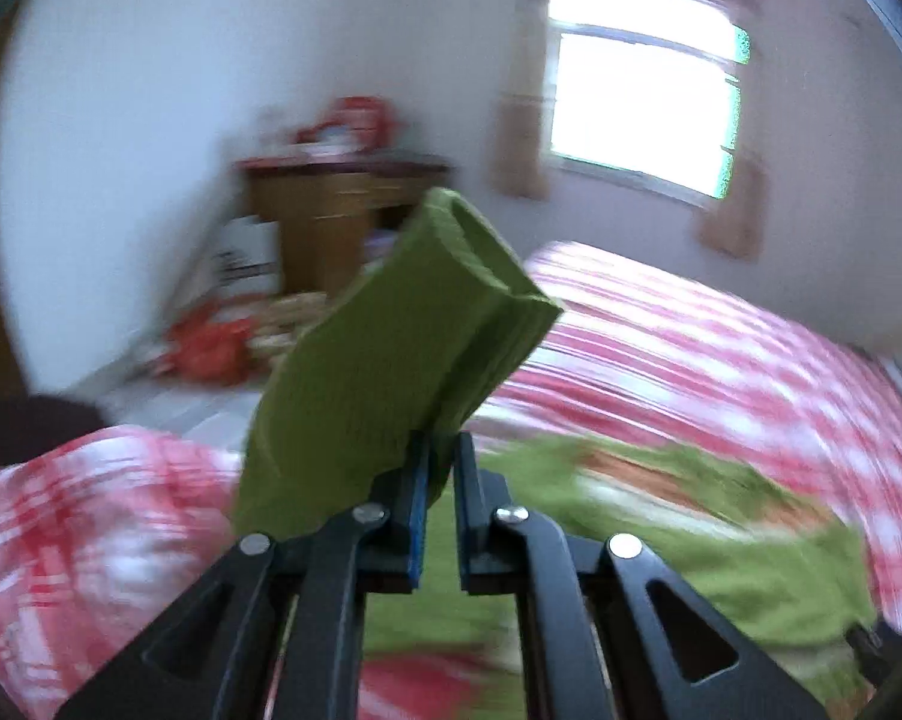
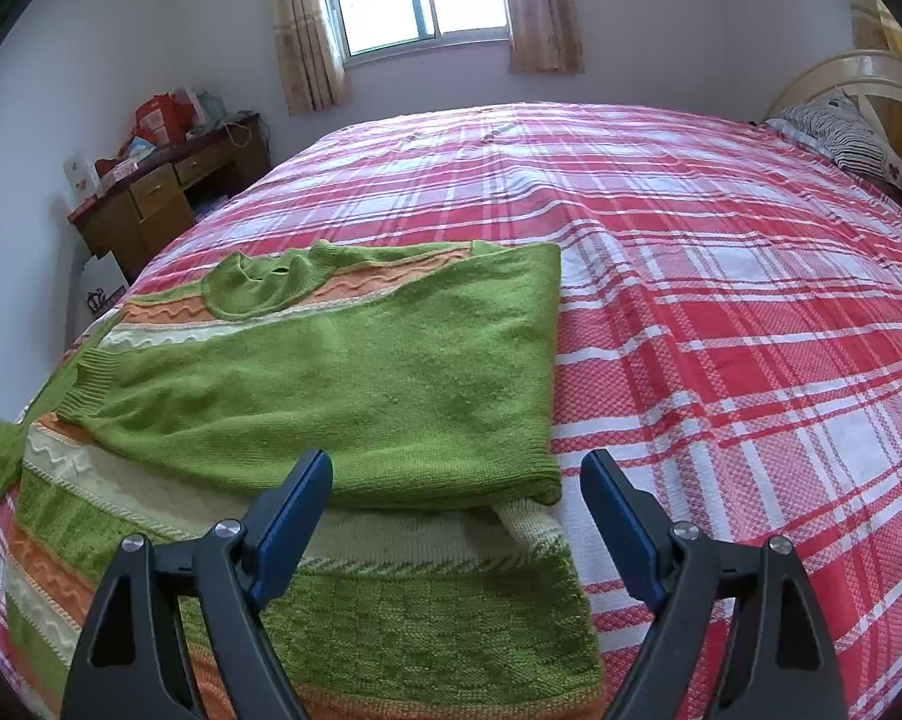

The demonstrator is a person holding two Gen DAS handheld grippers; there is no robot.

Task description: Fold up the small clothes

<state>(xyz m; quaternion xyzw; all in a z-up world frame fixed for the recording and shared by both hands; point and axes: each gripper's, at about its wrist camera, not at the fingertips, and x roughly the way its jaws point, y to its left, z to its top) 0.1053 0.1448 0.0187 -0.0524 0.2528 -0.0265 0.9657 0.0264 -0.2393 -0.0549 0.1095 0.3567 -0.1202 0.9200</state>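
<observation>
In the left wrist view, the left gripper (image 1: 441, 456) pinches a green sleeve (image 1: 390, 348) between its fingers and holds it up in the air over the red and white checked bed (image 1: 721, 348). In the right wrist view, the right gripper (image 2: 457, 480) has its fingers spread wide with nothing in them, just above the green sweater (image 2: 330, 384), which lies partly folded on the near left part of the bed (image 2: 721, 300).

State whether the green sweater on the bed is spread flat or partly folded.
Partly folded: one side of the sweater lies doubled over its body, and the left claw holds a sleeve lifted.
</observation>
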